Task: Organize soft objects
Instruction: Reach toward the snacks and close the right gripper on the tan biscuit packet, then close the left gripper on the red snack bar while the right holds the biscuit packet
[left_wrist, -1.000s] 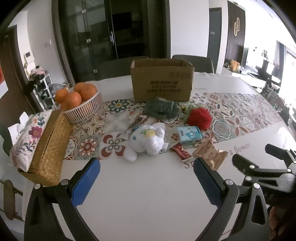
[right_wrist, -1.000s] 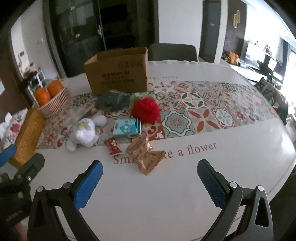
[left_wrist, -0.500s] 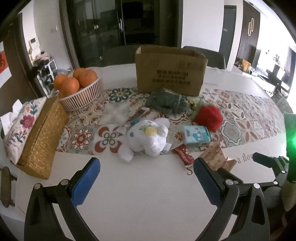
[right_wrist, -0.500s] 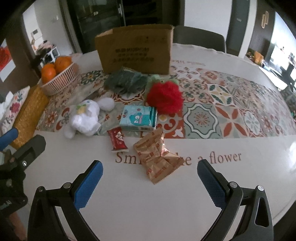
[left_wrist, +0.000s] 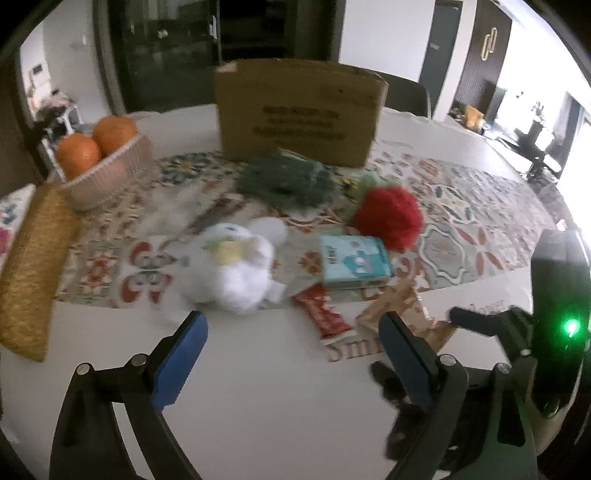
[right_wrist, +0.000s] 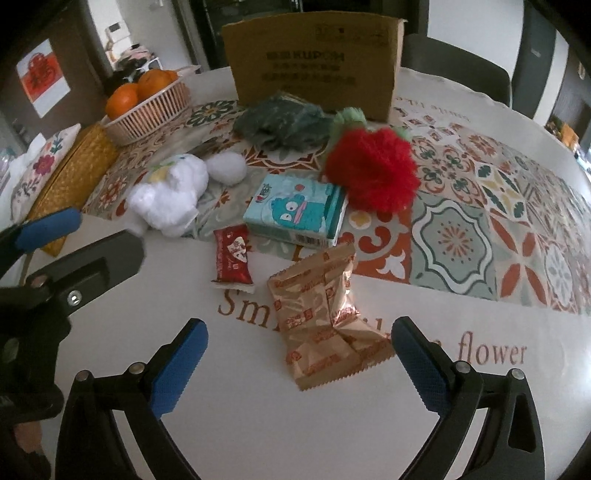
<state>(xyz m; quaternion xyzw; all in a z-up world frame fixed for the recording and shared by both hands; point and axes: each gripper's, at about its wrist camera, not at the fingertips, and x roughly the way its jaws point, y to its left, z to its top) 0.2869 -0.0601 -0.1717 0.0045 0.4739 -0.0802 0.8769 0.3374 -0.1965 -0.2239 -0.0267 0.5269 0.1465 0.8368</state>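
Left gripper (left_wrist: 291, 354): jaws spread wide, nothing between them, held low over bare white tabletop (left_wrist: 258, 387) just near of the white plush toy (left_wrist: 236, 273). Right gripper (right_wrist: 299, 363): jaws likewise spread and empty, with the near end of the tan snack packets (right_wrist: 325, 317) lying between the blue fingertips (right_wrist: 177, 369) but not touched. The red wrapped bar (right_wrist: 232, 258) lies just left of the packets, on the printed lettering. Beyond it, a teal tissue pack (right_wrist: 295, 210) rests on the patterned runner (right_wrist: 480, 206), with the white plush toy to its left and the red pompom (right_wrist: 373, 173) touching its far right corner. A dark green knitted item (right_wrist: 284, 122) lies farther back, against the front of the open cardboard box (right_wrist: 314, 62). At far left stand a basket of oranges (right_wrist: 147, 107) and a woven tissue holder (right_wrist: 70, 177) (left view is motion-blurred, so fine detail there cannot be confirmed). All soft objects remain on the table, outside the box.
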